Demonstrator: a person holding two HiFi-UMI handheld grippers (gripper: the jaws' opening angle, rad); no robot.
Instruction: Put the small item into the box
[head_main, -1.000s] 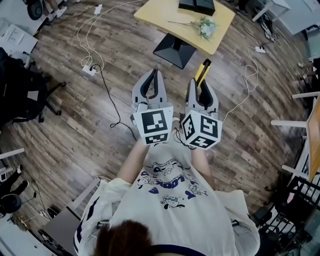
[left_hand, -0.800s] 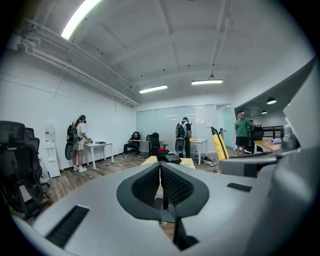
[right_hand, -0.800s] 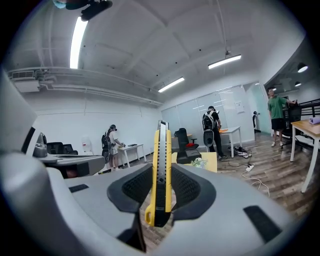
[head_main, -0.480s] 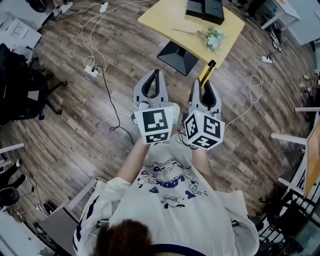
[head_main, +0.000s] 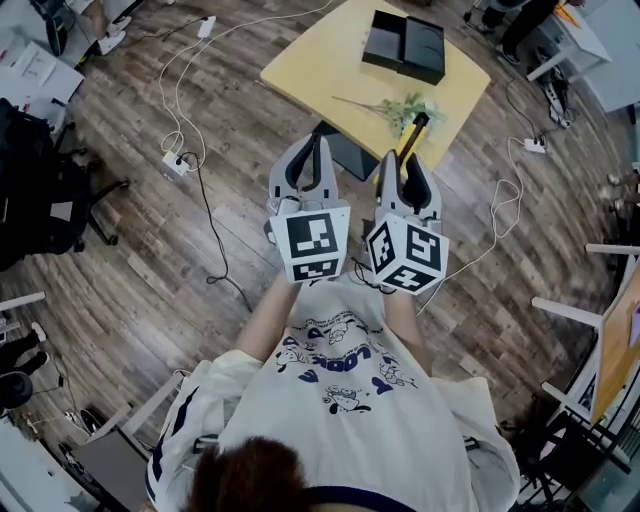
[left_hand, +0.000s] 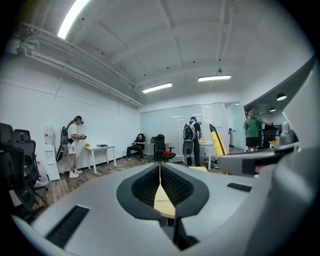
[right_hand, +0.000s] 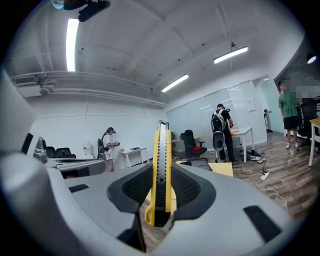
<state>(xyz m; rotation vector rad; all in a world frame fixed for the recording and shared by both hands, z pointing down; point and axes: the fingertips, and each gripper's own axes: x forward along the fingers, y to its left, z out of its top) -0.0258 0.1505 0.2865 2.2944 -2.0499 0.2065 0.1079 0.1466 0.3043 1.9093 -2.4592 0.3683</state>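
Evidently mid-carry, the right gripper (head_main: 405, 163) pinches the yellow utility knife (right_hand: 161, 165) upright, the left gripper (left_hand: 160, 168) sits closed and empty, and the next move must reach the black box (head_main: 405, 46) on the table (head_main: 320, 70) ahead.

Two grippers are showing, one left (head_main: 311, 143) (left_hand: 160, 166) and one right (head_main: 405, 160) (right_hand: 161, 150). One knife (head_main: 411, 134) (right_hand: 161, 165) is sitting between the right jaws. One box (head_main: 404, 45) and one flower sprig (head_main: 402, 105) are lying on one surface (head_main: 315, 70). Four people (left_hand: 75, 145) are appearing in the left gripper view.
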